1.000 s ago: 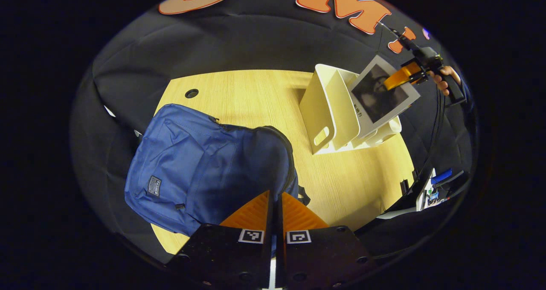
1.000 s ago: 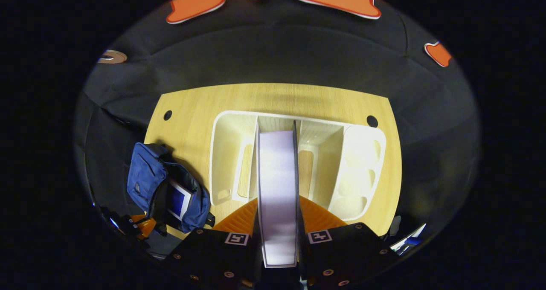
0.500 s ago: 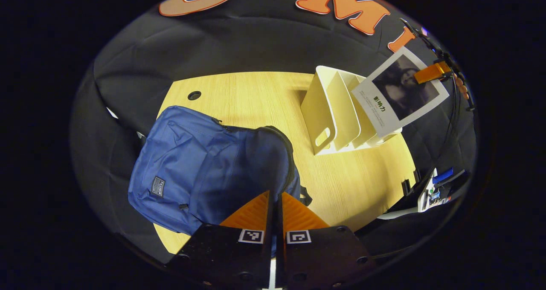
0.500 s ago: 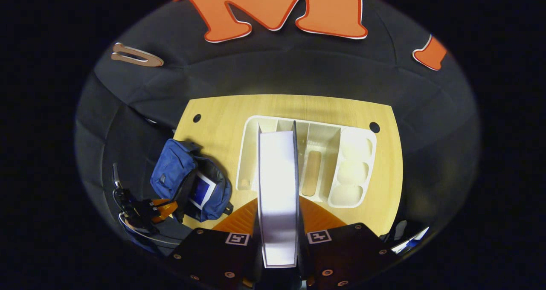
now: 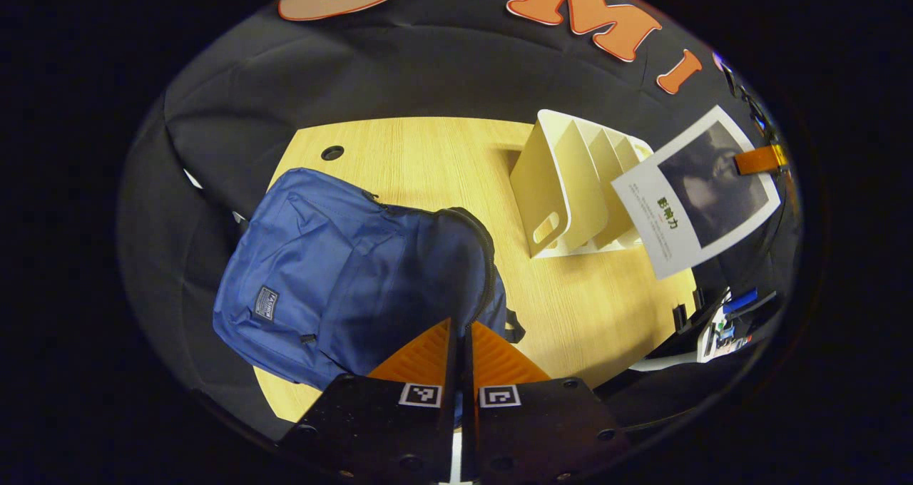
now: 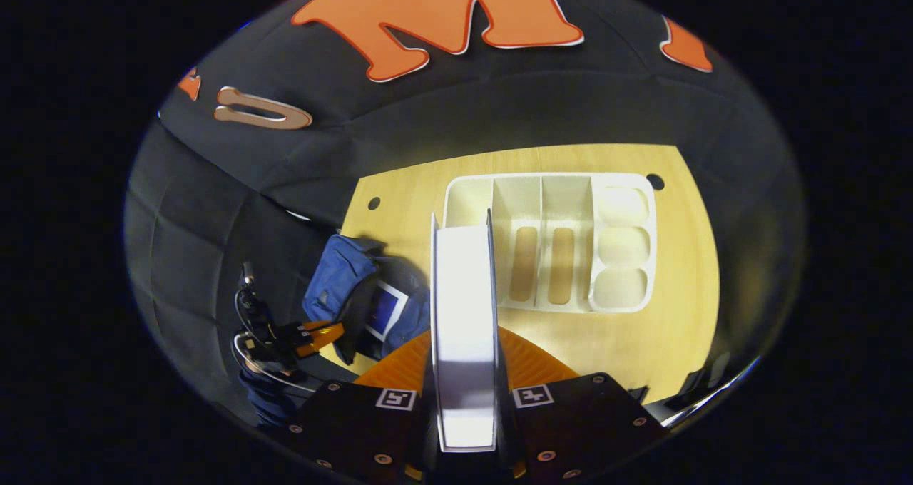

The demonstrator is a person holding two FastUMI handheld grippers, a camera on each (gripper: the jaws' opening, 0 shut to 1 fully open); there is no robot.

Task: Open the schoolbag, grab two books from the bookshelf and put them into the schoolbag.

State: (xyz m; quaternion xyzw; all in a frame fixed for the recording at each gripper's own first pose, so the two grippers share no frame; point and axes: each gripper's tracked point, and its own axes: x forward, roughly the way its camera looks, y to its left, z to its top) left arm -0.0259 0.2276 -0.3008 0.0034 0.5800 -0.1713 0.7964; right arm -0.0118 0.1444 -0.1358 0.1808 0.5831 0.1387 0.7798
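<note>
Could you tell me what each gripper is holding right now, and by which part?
The right gripper clamps a book by its edge, lifted clear of the bookshelf. The left gripper is shut on the schoolbag at its opening's rim.

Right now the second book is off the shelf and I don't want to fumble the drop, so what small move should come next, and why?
Probably carry the book, clamped in the right gripper, left and down toward the schoolbag. It hangs clear of the empty bookshelf, and the left gripper is holding the bag's edge, with its mouth open and a first book already inside.
</note>
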